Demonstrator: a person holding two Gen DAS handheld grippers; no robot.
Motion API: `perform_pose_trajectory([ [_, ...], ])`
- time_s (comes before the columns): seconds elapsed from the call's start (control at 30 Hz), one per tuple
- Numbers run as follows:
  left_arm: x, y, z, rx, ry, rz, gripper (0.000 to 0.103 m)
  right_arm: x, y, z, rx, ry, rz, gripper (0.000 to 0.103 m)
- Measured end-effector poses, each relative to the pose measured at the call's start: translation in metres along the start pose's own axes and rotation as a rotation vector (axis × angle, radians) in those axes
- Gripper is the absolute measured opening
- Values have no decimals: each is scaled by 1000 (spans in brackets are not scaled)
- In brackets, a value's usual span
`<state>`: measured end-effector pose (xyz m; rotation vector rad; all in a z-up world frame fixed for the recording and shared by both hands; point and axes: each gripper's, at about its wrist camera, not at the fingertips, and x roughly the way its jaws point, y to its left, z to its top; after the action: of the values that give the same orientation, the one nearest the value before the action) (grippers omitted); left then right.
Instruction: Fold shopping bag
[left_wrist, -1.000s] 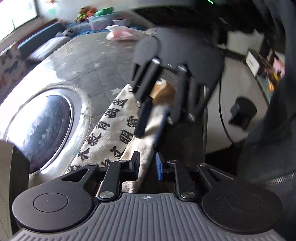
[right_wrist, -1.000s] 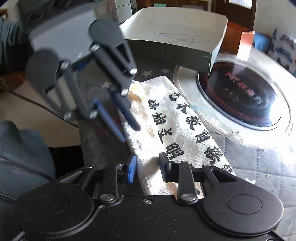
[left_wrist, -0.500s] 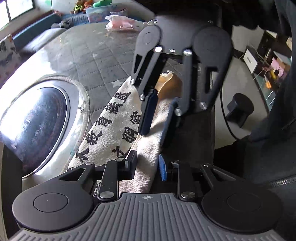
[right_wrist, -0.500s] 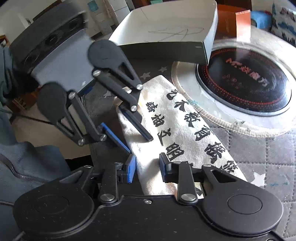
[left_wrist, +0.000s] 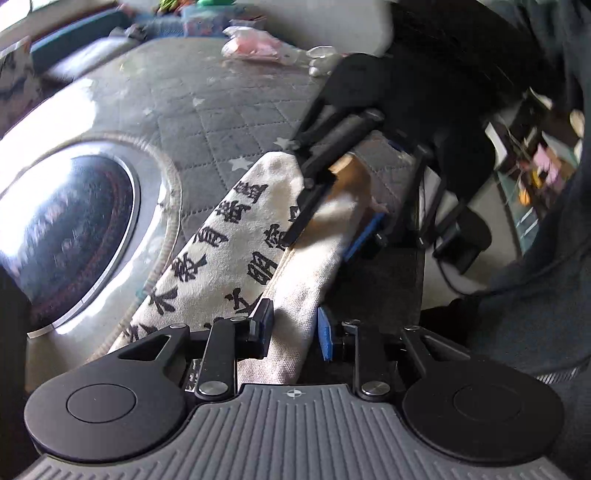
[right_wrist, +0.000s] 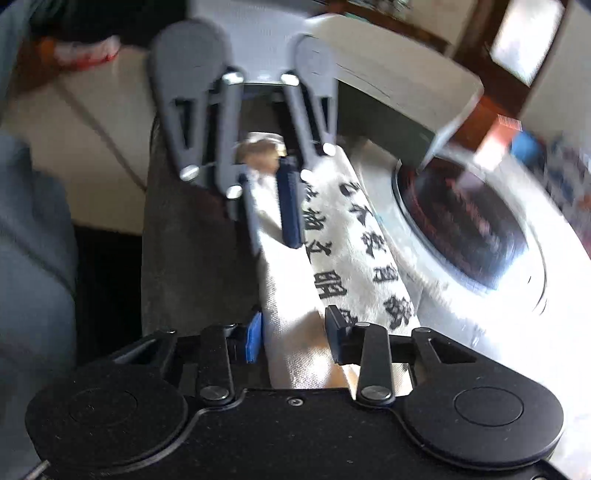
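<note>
The shopping bag (left_wrist: 236, 236), cream canvas w/ black printed characters, lies folded into a long strip on the quilted grey tabletop (left_wrist: 229, 110), right along the tabletop's near edge; past that edge the floor drops away. On the bag's other side sits a round glass-topped cooktop (left_wrist: 66, 229) in a metal ring, close beside the strip. A white box (right_wrist: 388, 88) stands behind the cooktop. Open quilted surface stretches beyond the bag's far end.

Left claw (left_wrist: 293, 328) straddles one end of the strip, jaws opening; fabric is between the pads, a gap shows on the blue-pad side. Right claw (right_wrist: 293, 336) straddles the opposite end, jaws opening too, fabric between, pads not clearly pressing it. Both claws face each other along the strip.
</note>
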<state>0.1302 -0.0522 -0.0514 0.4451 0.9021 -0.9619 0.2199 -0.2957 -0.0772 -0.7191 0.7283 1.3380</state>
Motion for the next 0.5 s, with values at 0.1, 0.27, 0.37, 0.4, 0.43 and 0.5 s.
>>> perform_pose_trajectory([
  [0.1,-4,-3,-3,39,-4,28,30,0,-27,0,155,-3,93,35],
  [0.27,-2,-2,-5,84,6,50,33,4,-55,-2,303,-4,201,34],
  [0.37,-2,2,-5,48,22,26,31,3,-62,-6,372,-9,246,34],
  [0.4,-5,5,-5,21,29,5,31,3,-62,-7,380,-8,254,34],
  [0.43,-6,7,-5,-14,35,-29,30,2,-61,-7,389,-7,262,34],
  [0.5,-7,4,-8,-65,53,-100,30,5,-60,-9,427,9,314,33],
])
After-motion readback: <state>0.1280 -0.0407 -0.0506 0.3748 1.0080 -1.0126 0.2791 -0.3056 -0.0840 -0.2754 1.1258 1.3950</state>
